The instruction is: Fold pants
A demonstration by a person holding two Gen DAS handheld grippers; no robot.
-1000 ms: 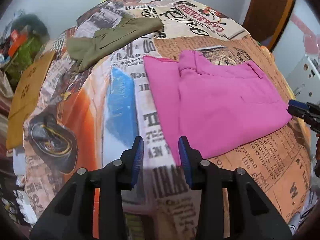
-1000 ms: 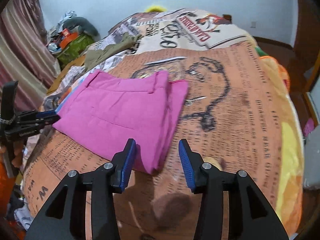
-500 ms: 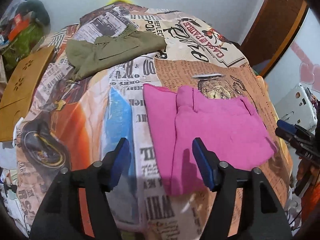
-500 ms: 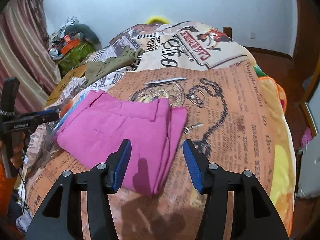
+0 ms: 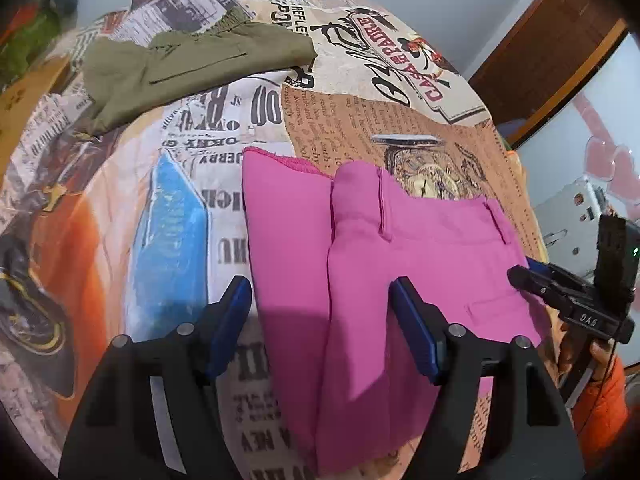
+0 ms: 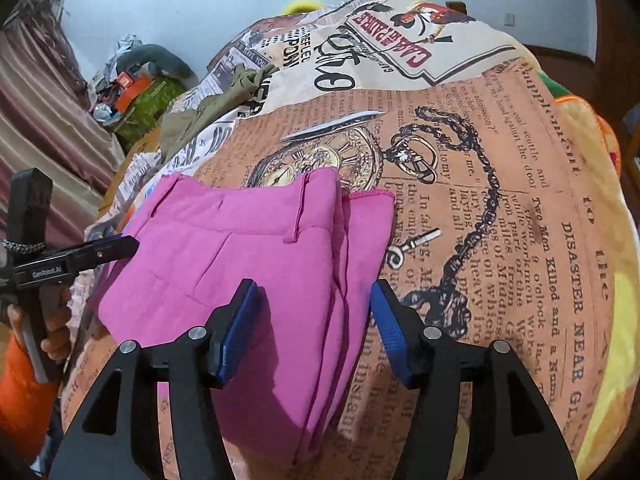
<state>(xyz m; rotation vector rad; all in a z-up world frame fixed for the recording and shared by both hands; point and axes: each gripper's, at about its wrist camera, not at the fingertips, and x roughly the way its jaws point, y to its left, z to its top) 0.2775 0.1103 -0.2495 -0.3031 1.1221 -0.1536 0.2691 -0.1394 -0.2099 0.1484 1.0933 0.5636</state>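
Nearest the left-wrist lens, the left gripper (image 5: pixel 320 320) hangs over the near end of the pink pants (image 5: pixel 400 280), its jaws opening, cloth lying under the gap but not pinched by either pad. The right gripper (image 6: pixel 312 320) likewise straddles the pants' (image 6: pixel 260 260) opposite near end, jaws opening, nothing clamped. The spread stance over both ends suggests preparation for a paired grasp and a further fold. The pants lie in a compact folded stack (waistband and belt loops uppermost) on the newspaper-print bedspread (image 5: pixel 360 120), probably so both ends stay within reach. Beyond the pants, well apart, the olive garment (image 5: pixel 192 68) rests flat, seemingly set aside; farther behind it stands the pale wall (image 6: pixel 200 8).
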